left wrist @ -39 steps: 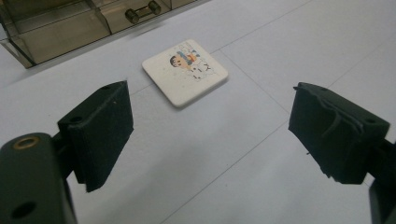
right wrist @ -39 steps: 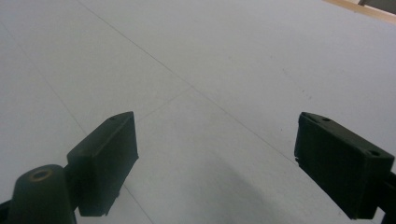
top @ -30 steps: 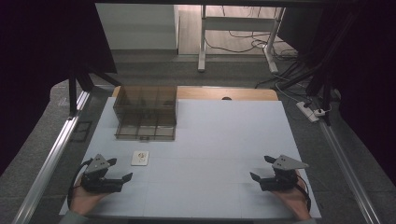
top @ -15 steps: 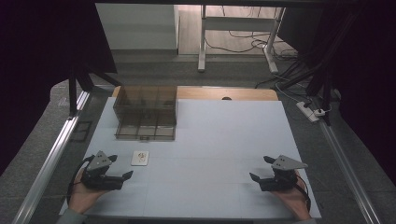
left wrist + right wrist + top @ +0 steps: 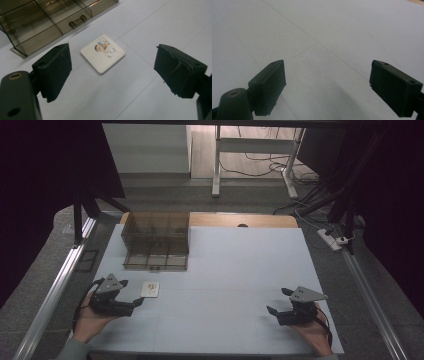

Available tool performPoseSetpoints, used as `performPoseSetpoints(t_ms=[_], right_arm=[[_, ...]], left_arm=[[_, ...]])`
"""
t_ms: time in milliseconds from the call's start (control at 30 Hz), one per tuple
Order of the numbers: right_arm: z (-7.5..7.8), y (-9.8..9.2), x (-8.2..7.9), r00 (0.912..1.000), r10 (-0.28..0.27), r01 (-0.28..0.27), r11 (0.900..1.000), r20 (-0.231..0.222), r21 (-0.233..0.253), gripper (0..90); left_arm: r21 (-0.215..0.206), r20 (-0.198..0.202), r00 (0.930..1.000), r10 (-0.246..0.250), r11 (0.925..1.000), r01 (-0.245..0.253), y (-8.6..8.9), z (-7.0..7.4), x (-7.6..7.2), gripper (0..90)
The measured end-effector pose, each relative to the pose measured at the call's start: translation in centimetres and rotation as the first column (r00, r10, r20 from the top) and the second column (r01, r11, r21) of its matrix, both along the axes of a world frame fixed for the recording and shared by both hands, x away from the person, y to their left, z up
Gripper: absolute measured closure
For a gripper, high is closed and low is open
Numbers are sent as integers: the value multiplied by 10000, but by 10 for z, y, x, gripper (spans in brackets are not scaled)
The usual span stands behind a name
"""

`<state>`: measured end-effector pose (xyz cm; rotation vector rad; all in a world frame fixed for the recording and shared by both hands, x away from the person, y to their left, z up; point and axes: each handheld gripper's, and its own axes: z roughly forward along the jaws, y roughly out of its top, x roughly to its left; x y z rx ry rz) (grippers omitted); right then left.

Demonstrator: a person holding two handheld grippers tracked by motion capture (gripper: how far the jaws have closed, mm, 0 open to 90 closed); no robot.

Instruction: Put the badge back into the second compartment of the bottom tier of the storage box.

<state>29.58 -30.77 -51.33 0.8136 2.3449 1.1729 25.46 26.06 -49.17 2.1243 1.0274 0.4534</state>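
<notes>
Now the tile (image 5: 102, 53), a small white square with a cartoon print, is lying flat on the white worktop (image 5: 235, 270), just in front of the smoky clear organizer (image 5: 156, 240). Left tongs (image 5: 131, 294) are hovering right beside the tile, jaws spread wide and gripping nothing. Right tongs (image 5: 279, 302) are sitting well apart from the tile, likewise gaping wide and empty.

- This looks like a lab or test room, dim and bare.
- A white table (image 5: 240, 270) stands framed by metal rails (image 5: 50, 300) and dark curtains (image 5: 50, 165).
- Loose cables (image 5: 260, 167) and a power strip (image 5: 334, 240) lie on the grey floor (image 5: 200, 200).
- A metal stand (image 5: 250, 150) rises behind.
</notes>
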Motion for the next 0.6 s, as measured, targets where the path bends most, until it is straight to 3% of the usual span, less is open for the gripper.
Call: performPoseSetpoints(t_ms=[300,600], right_arm=[[-1,1,1,10000,27,-27,10000,-75,-40,137],[-2,1,1,9998,63,-64,9999,-167,-99,137]], left_arm=[[363,-186,9994,-277,9989,283,-5,4,14,150],[659,-334,9957,-865,9939,886,-4,5,29,160]])
